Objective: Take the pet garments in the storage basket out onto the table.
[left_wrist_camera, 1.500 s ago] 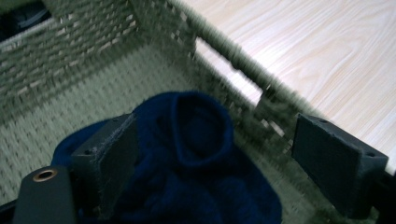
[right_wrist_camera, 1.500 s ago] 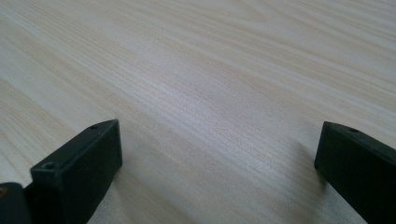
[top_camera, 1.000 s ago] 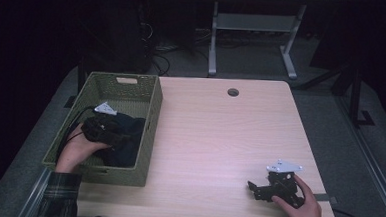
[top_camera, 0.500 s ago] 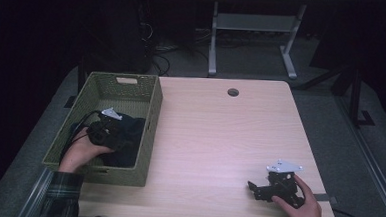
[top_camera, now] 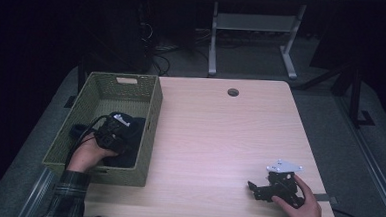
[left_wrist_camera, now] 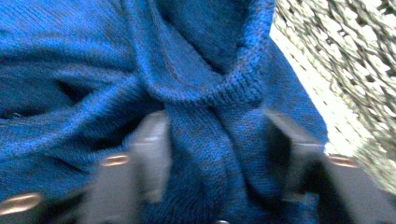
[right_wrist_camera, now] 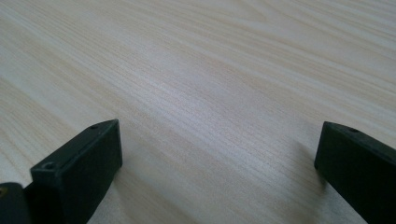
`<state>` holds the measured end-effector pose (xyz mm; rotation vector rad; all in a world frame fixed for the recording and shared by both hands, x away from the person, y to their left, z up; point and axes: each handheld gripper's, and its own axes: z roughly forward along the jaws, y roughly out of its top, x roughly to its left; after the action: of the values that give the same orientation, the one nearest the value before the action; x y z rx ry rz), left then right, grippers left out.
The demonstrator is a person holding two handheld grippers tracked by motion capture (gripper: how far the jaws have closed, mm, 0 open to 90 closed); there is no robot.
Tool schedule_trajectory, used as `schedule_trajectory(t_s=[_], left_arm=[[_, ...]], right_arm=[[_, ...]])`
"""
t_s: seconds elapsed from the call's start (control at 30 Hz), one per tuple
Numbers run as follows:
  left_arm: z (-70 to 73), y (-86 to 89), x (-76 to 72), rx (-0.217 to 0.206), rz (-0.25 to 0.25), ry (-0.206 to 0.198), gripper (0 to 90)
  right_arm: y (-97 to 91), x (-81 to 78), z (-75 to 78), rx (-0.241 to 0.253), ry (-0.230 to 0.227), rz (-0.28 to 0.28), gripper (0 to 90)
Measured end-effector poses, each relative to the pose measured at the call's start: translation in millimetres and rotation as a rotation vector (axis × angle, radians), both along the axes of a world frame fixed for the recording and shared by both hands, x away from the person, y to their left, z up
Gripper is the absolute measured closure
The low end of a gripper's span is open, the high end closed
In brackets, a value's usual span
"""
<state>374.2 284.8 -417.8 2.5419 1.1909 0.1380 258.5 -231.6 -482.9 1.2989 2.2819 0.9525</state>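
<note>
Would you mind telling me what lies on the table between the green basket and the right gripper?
Nothing: in the high view, the stretch of table from the green basket to the right gripper is bare wood.

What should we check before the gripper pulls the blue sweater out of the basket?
1. Blue sweater between the left gripper jaws, which have just been closing: ok.
2. Grip firm enough: cannot tell.
3. Sweater clear of the basket wall: cannot tell.
4. Right gripper open, resting on the table, out of the way: ok.
5. Bare table beside the basket for the sweater: ok.
</note>
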Motion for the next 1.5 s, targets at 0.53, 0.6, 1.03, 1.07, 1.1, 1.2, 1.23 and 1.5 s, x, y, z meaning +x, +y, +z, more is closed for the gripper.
schedule_trajectory(t_s=[0.53, 0.6, 1.03, 1.07, 1.1, 1.2, 1.23, 1.5], left_arm=[[37.1, 20.4, -4.4, -0.15, 0.094, -0.125, 77.2], [44.3, 23.1, -5.7, -0.174, 0.101, -0.154, 77.3], [82.1, 38.6, -11.0, -0.362, 0.117, -0.29, 77.6], [84.1, 39.3, -11.3, -0.382, 0.124, -0.302, 77.5], [84.1, 39.3, -11.3, -0.382, 0.124, -0.302, 77.6], [91.1, 43.4, -11.6, -0.453, 0.128, -0.334, 77.6], [93.1, 43.7, -11.7, -0.473, 0.129, -0.34, 77.6], [119.2, 34.7, -13.0, -0.542, 0.104, -0.421, 77.8]], right_arm=[[0.0, 0.0, 0.1, 0.0, 0.001, 0.0, 0.5], [0.0, 0.0, 0.1, 0.0, 0.001, 0.0, 0.5], [-0.1, 0.0, 0.0, 0.0, 0.0, 0.001, 0.5], [0.0, 0.0, 0.1, 0.0, 0.001, 0.0, 0.5], [0.0, 0.0, 0.1, 0.0, 0.001, 0.0, 0.5], [-0.1, 0.0, 0.0, 0.0, 0.0, 0.0, 0.5], [-0.1, 0.0, 0.0, 0.0, 0.0, 0.0, 0.5], [-0.1, 0.0, 0.1, 0.0, 0.001, 0.0, 0.5]])
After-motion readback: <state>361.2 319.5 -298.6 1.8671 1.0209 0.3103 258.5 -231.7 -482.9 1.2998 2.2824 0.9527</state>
